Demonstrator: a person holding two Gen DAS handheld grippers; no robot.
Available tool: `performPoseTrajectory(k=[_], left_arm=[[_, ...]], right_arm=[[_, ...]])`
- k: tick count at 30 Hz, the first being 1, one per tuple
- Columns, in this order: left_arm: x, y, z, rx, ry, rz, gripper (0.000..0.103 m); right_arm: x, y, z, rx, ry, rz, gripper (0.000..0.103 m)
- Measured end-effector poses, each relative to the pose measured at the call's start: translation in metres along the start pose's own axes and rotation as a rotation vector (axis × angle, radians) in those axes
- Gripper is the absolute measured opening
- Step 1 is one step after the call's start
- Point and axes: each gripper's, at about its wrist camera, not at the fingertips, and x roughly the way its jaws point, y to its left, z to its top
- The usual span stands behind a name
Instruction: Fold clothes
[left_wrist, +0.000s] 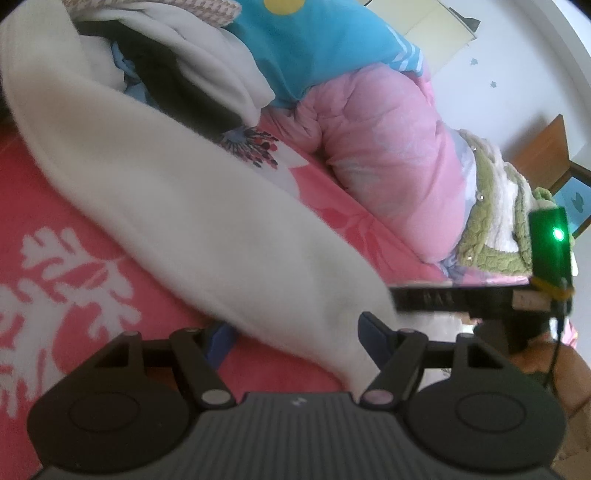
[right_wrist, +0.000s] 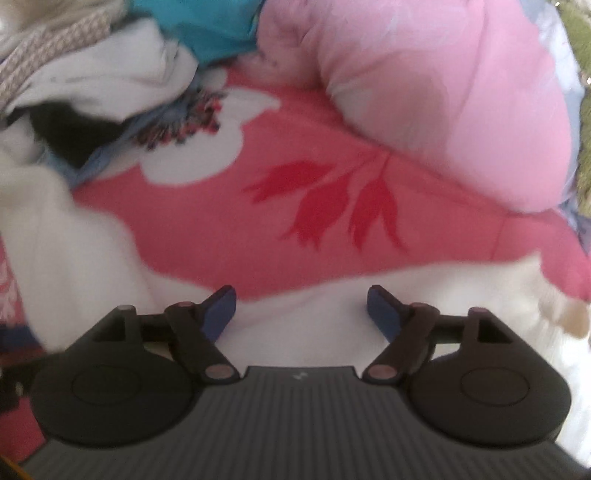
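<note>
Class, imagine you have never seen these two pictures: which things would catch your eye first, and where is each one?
A long white fleece garment stretches diagonally across the pink floral bedsheet, running toward the open left hand-held gripper. Behind it, to the right, bulges a puffy pink quilt, with a bright blue cloth on the pile beyond. In the right wrist view, bold red leaves mark the sheet.

White garment (left_wrist: 177, 206), pink floral bedsheet (right_wrist: 332, 229), pink quilt (left_wrist: 388, 155).
</note>
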Motion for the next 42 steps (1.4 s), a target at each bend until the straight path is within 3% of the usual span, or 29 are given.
performPoseTrajectory(k=[9,13,15,16,17,18,21,32,39,42], left_arm=[[0.000,0.000,0.001,0.001,-0.007,0.004,0.073],[0.002,0.001,0.005,0.000,-0.020,0.010,0.072],[0.003,0.002,0.007,0.002,-0.029,0.015,0.072],[0.003,0.002,0.008,0.003,-0.035,0.019,0.072],[0.004,0.002,0.009,0.004,-0.041,0.023,0.072],[0.005,0.002,0.010,0.006,-0.045,0.027,0.072],[0.008,0.002,0.014,0.015,-0.062,0.040,0.072],[0.020,0.005,0.028,0.009,-0.104,0.085,0.072],[0.022,0.003,0.026,0.025,-0.116,0.101,0.072],[0.023,0.004,0.026,0.023,-0.116,0.102,0.072]], right_arm=[[-0.010,-0.001,-0.011,-0.036,0.082,0.036,0.083],[-0.008,-0.001,-0.014,-0.019,0.077,0.041,0.080],[-0.011,0.004,-0.018,-0.033,0.054,0.056,0.055],[-0.013,0.007,-0.019,-0.044,0.041,0.046,0.047],[-0.015,0.010,-0.020,-0.060,0.025,0.016,0.028],[-0.016,0.010,-0.020,-0.060,0.013,0.000,0.017],[-0.019,0.005,-0.020,-0.029,-0.030,-0.014,0.008],[-0.009,-0.014,0.006,0.054,-0.200,-0.040,0.006],[0.046,-0.004,0.005,0.099,-0.237,-0.083,0.006],[0.044,0.000,0.007,0.101,-0.257,-0.102,0.010]])
